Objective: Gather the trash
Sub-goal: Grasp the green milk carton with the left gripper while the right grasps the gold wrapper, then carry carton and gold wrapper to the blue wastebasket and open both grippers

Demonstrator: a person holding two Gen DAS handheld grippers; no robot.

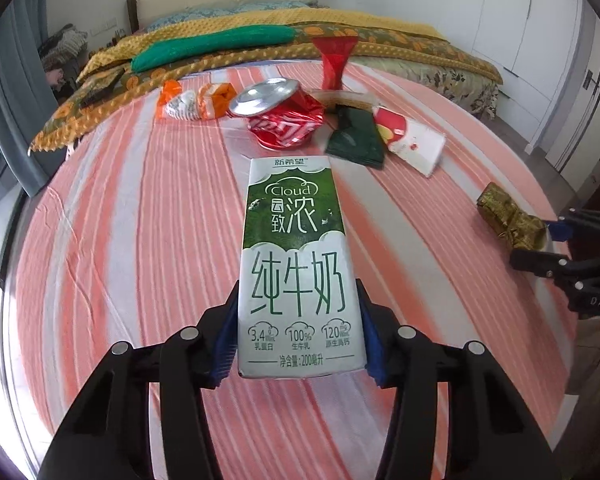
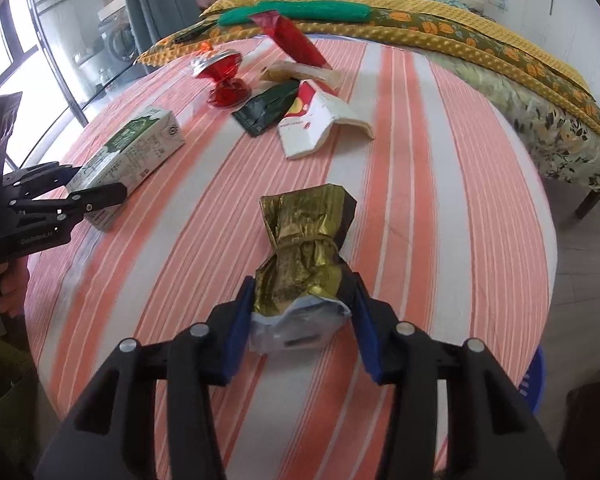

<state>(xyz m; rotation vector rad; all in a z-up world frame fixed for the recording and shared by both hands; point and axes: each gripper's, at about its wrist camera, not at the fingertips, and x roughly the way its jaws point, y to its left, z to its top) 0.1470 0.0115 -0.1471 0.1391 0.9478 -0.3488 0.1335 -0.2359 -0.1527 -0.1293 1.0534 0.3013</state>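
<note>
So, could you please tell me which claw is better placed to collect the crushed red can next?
Probably the left claw: the crushed red can lies just beyond its milk carton, but that carton must go first.

- Pink-and-white striped bedsheet point(image 1: 120, 208) underneath
- Mustard dimpled quilt point(image 1: 340, 20) at twelve o'clock
- Green knitted bolster point(image 1: 212, 46) on it
- Blue plastic basin point(image 2: 534, 376) at four o'clock
</note>
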